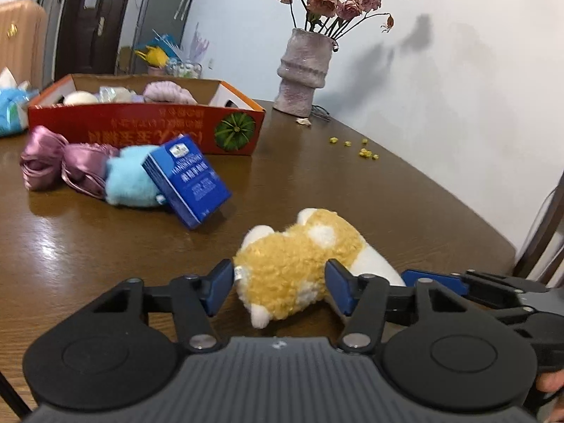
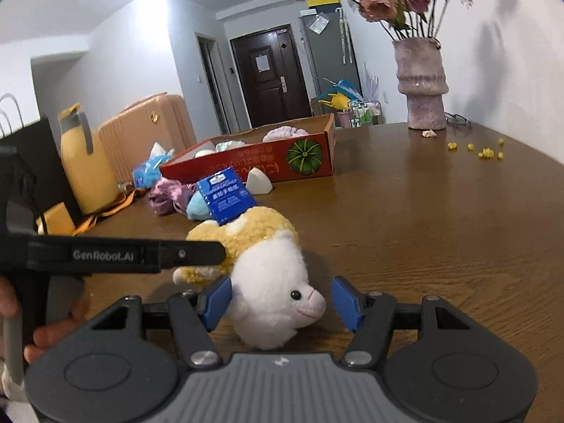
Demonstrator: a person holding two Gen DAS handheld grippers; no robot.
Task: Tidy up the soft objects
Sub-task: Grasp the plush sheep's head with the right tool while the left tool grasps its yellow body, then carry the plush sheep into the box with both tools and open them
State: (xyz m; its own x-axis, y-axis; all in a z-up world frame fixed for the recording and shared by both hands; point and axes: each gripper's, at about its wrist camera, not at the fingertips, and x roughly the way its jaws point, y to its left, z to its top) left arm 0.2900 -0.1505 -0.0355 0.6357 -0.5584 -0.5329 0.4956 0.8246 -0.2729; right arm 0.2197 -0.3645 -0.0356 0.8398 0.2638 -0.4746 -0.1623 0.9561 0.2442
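Observation:
A yellow and white plush animal (image 1: 299, 257) lies on the brown table (image 1: 352, 183). My left gripper (image 1: 278, 287) is open with its blue pads on either side of the plush's yellow body. My right gripper (image 2: 282, 303) is open around the plush's white head (image 2: 278, 299), and the left gripper's finger reaches in from the left. A red cardboard box (image 1: 148, 123) at the back holds several soft items. A blue tissue pack (image 1: 188, 179), a light blue plush (image 1: 128, 179) and purple satin cloth (image 1: 60, 162) lie in front of the box.
A pink vase (image 1: 305, 70) with dried roses stands at the back by the wall, with yellow crumbs (image 1: 366, 151) near it. A white wedge sponge (image 2: 259, 183) sits by the box. A yellow jug (image 2: 84, 169), a black bag and a peach suitcase are at the left.

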